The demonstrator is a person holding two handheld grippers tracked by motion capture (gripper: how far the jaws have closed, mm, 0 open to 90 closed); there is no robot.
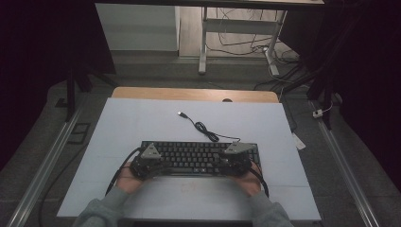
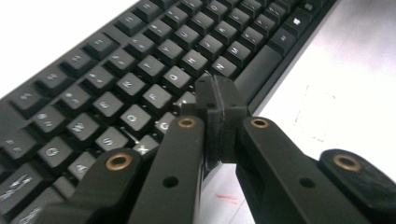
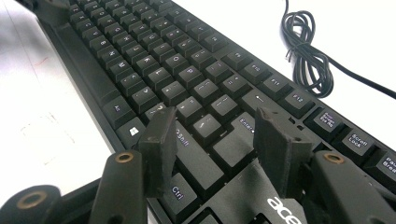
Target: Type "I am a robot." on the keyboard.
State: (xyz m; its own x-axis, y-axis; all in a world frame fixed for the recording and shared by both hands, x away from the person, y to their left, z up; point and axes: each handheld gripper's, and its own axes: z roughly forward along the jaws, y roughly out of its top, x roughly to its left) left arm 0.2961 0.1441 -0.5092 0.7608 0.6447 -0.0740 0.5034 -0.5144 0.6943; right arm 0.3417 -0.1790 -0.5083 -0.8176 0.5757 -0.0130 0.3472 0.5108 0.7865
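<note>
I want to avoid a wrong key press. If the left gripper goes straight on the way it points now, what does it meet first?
Most likely the keyboard: the shut left gripper hangs over its lower letter rows, near the space bar. Exact key unclear.

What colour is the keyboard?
The keyboard is black with white letters on the keys, clearest in the right gripper view.
</note>
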